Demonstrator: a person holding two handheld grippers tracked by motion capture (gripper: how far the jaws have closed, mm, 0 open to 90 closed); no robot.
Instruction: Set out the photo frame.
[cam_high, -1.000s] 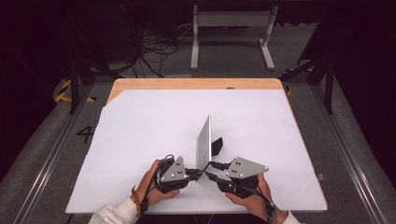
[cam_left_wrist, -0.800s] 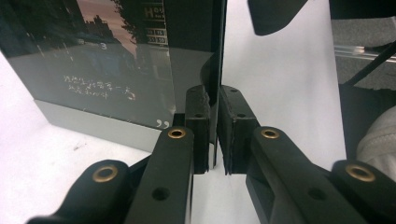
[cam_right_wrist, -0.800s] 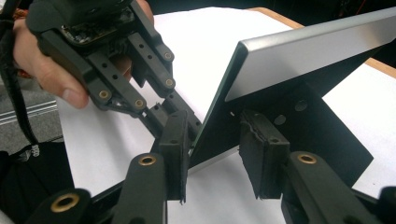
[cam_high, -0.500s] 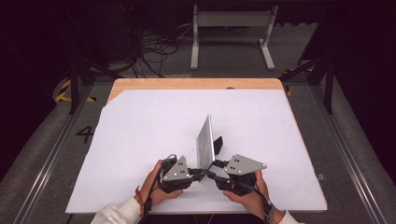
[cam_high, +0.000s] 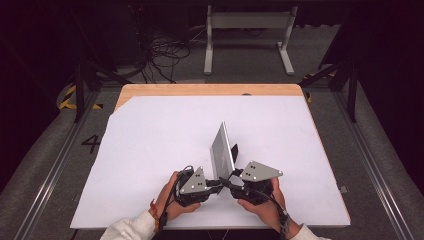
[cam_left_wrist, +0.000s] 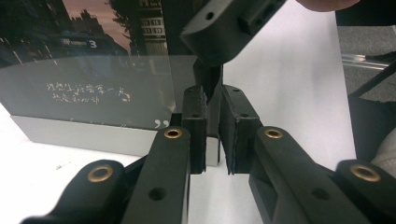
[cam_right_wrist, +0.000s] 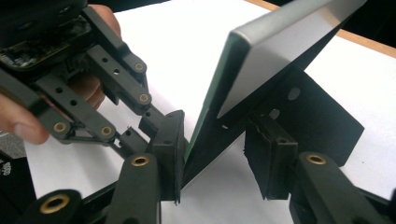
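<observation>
In the lower middle of the high view, your left gripper (cam_high: 216, 183) sits just left of the tablet (cam_high: 222, 150), which stands tilted on the white table (cam_high: 150, 150). In the left gripper view, its jaws are nearly closed around the tablet's thin edge; I cannot tell if they pinch it. Just right of the tablet is your right gripper (cam_high: 227, 181). In the right gripper view, its jaws are open, one on each side of the tablet and its black stand (cam_right_wrist: 317, 112).

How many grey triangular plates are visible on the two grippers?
2. One plate sits on the left gripper, beside the tablet's near edge; the other sits on the right gripper, on the tablet's opposite side.
</observation>
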